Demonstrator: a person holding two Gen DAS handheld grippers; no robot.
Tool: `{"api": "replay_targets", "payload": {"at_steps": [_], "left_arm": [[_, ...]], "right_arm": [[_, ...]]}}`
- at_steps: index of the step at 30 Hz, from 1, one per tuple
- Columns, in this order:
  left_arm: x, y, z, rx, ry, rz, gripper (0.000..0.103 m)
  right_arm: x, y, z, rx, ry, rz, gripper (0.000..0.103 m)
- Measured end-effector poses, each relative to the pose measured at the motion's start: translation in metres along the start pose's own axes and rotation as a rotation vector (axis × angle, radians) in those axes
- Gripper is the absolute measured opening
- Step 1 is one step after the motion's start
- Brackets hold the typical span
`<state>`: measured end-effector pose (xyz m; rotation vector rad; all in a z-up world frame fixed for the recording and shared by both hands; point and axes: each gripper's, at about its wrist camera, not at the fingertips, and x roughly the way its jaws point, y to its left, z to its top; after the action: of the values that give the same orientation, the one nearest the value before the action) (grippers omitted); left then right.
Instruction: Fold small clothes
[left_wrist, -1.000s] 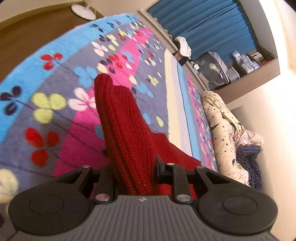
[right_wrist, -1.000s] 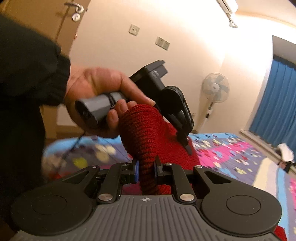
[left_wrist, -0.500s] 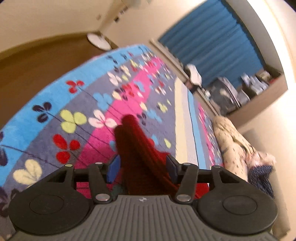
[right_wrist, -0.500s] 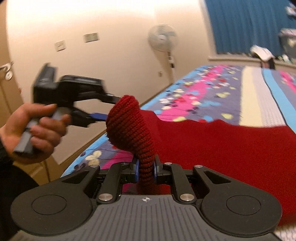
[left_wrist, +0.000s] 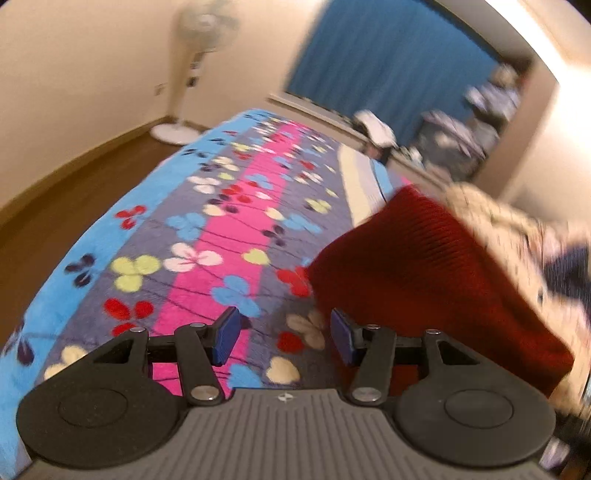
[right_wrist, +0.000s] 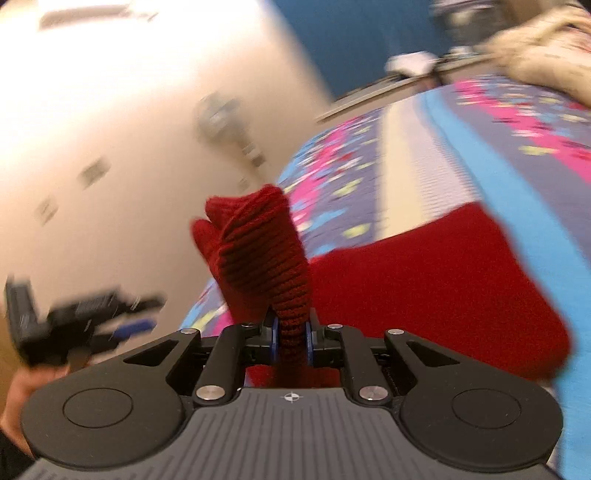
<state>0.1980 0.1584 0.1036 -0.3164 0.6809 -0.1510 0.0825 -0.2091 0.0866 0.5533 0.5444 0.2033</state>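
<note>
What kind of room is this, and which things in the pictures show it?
Most likely a bedroom. A bed under a flowered blanket fills the view, blue curtains cover a window, a standing fan stands by the wall, and loose clothes lie piled on the bed.

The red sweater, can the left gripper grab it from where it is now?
Probably yes. The left gripper is open with nothing between its pads, and the red sweater lies just to its right on the flowered blanket. Nothing sits between them. The right gripper already pinches one bunched end.

Dark red ribbed knit (right_wrist: 424, 280); flower-patterned striped blanket (left_wrist: 207, 236).
</note>
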Motion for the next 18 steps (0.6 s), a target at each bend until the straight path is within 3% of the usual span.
{"api": "replay_targets", "payload": {"at_steps": [3,6,8,10,13,18], "left_arm": [[0.011,-0.024,-0.010,0.120,0.040,-0.020,0.059],[0.024,-0.048,-0.024,0.236,0.076,-0.027,0.059],[0.037,-0.062,-0.034,0.321,0.094,0.014,0.059],[0.051,-0.068,-0.043,0.377,0.122,0.073,0.059],[0.066,-0.075,-0.049,0.407,0.147,0.104,0.059],[0.073,-0.079,-0.047,0.405,0.151,0.103,0.059]], "right_arm": [[-0.011,-0.049,-0.006,0.116,-0.011,-0.159,0.013],[-0.003,-0.097,-0.021,0.302,0.092,-0.259,0.015],[-0.002,-0.116,-0.026,0.415,0.098,-0.223,0.020],[0.000,-0.114,-0.019,0.399,0.079,-0.185,0.026],[0.003,-0.111,-0.010,0.352,0.056,-0.154,0.047],[0.005,-0.131,-0.003,0.422,0.067,-0.164,0.051]]}}
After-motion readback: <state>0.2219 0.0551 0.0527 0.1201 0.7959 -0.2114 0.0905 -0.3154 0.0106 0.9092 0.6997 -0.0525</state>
